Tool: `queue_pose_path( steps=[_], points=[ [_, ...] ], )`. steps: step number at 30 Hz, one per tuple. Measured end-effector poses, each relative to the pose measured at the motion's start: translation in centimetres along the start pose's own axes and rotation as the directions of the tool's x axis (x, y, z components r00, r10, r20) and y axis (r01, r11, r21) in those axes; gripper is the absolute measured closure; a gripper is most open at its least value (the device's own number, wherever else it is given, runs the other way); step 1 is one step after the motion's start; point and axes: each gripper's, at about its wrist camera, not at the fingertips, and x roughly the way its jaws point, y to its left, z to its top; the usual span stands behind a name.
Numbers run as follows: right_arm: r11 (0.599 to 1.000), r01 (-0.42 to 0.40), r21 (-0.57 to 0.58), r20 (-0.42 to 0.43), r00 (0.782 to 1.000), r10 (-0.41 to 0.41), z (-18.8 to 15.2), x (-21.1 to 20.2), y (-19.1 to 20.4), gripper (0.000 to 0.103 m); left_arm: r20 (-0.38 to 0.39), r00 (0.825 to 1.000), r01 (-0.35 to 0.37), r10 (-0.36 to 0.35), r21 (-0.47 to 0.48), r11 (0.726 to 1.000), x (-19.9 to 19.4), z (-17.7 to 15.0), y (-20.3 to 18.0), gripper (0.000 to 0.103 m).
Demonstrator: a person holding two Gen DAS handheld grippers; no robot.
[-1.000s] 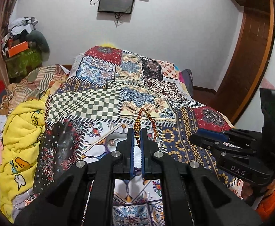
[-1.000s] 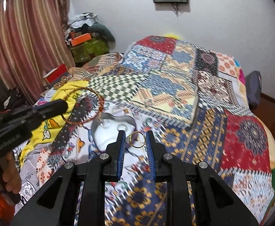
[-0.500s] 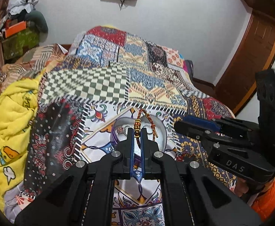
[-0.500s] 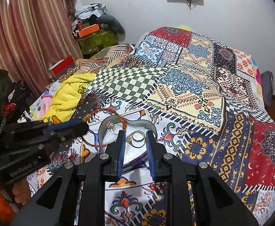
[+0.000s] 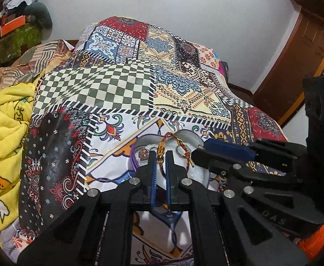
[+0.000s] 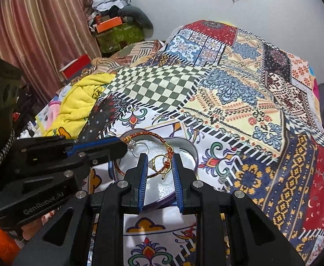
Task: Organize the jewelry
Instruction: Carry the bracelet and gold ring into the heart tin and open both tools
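A round tin [image 6: 194, 155] with a white lining lies on the patchwork bedspread [image 6: 239, 93]. My left gripper [image 5: 160, 155] is shut on a braided red-and-gold thread bracelet [image 5: 161, 148], whose cord loops over the tin [image 5: 189, 134]. In the right wrist view the left gripper [image 6: 123, 148] comes in from the left, and the bracelet [image 6: 148, 133] hangs above the lining. My right gripper [image 6: 159, 158] is shut on a gold ring [image 6: 154, 163], held just over the tin. A silver ring [image 6: 139, 149] lies inside. The right gripper [image 5: 200, 155] sits close beside the left.
A yellow blanket [image 5: 4, 137] is bunched at the bed's left side. Boxes and clothes [image 6: 115, 28] pile up by the curtain [image 6: 40, 22]. A wooden door [image 5: 295, 55] stands at the right. A small silver piece [image 6: 223, 179] lies on the bedspread right of the tin.
Both grippers have moved down and forward over the tin, which now sits right under their fingertips. The bracelet and the gold ring stay gripped.
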Motion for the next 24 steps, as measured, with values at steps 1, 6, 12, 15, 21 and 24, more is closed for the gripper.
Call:
queue_pose_path(
  steps=[1, 6, 12, 15, 21, 24],
  points=[
    [1.000, -0.003, -0.002, -0.006, 1.000, 0.003, 0.0, 0.3, 0.0, 0.083, 0.001, 1.000, -0.002, 0.002, -0.001, 1.000, 0.0, 0.1, 0.2, 0.099],
    [1.000, -0.022, -0.006, -0.027, 0.999, 0.022, 0.0, 1.0, 0.4, 0.083, 0.006, 0.999, -0.041, 0.041, 0.012, 0.999, -0.4, 0.1, 0.7, 0.099],
    [0.999, -0.030, -0.035, -0.042, 0.999, 0.029, 0.2, 1.6, 1.2, 0.083, 0.036, 0.995, -0.095, 0.094, 0.040, 0.995, -1.5, -0.1, 0.8, 0.096],
    [0.999, -0.026, -0.043, -0.051, 0.998, 0.024, 0.2, 1.8, 1.6, 0.083, 0.037, 0.994, -0.108, 0.106, 0.046, 0.993, -1.8, -0.3, 0.9, 0.096],
    [0.998, -0.027, -0.049, -0.081, 0.996, 0.023, 0.1, 1.9, 1.9, 0.083, 0.039, 0.993, -0.114, 0.112, 0.042, 0.993, -2.2, -0.3, 0.8, 0.096],
    [0.998, -0.026, -0.061, -0.073, 0.997, 0.022, 0.3, 1.2, 2.1, 0.083, 0.043, 0.992, -0.118, 0.116, 0.035, 0.992, -2.6, -0.2, 0.8, 0.095]
  ],
)
